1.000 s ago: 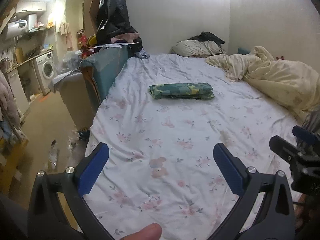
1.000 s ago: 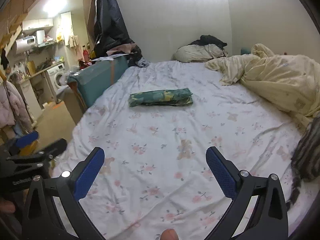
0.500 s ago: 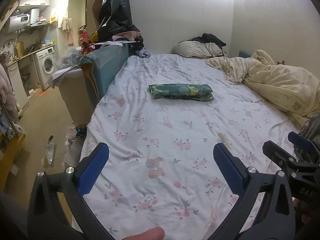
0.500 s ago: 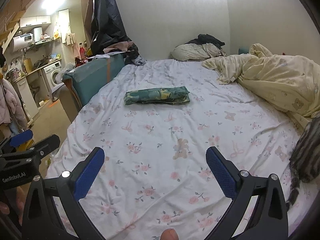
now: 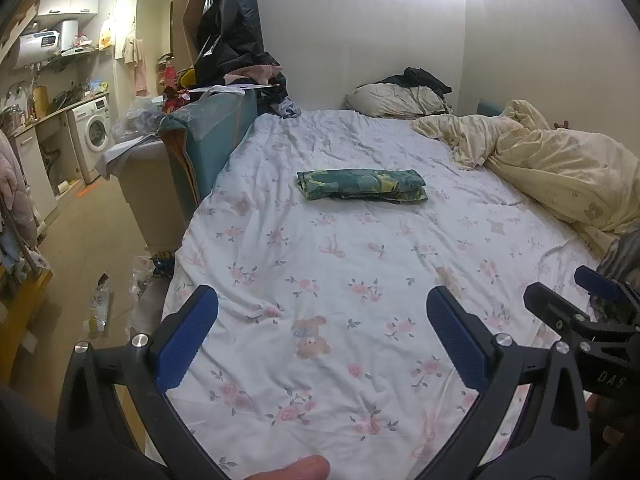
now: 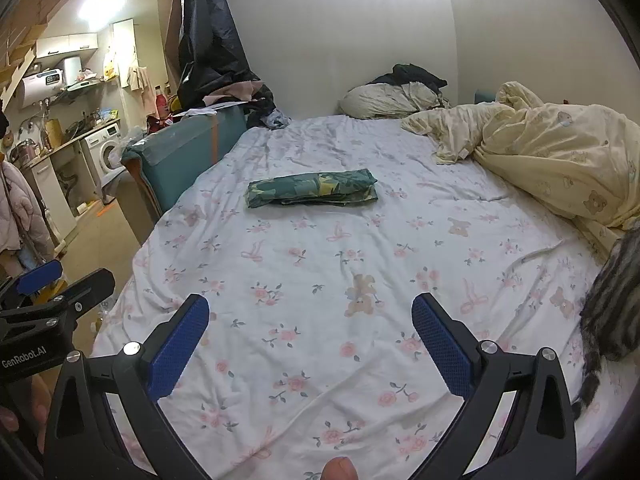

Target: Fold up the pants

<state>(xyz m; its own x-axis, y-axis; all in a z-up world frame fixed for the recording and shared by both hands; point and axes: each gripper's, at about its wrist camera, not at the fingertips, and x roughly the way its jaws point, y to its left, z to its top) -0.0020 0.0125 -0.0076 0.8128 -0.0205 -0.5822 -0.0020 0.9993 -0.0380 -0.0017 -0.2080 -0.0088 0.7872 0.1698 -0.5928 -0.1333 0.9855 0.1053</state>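
Both cameras have been drawn back and slightly raised over the past second, so that more of the flowered bed sheet (image 5: 360,280) is taken in and the folded bundle appears a little farther off; the bundle itself has not been shifted. At the far left, a washing machine (image 5: 94,134) and a cluttered counter are seen across the floor, with a teal sofa (image 5: 208,140) set against the bed's left edge. Next, the left gripper (image 5: 318,332) is held above the near part of the sheet, its blue pads spread wide and nothing between them. Toward the middle of the bed the pants (image 5: 362,185) lie as a compact green patterned rectangle, flat on the sheet and well apart from both tools. The right gripper (image 6: 310,334) is likewise held wide apart and empty over the sheet. At the far right a yellow quilt (image 6: 560,168) is heaped along the wall. Folding appears to be finished; at most, tidying of the bundle's edges may be left.
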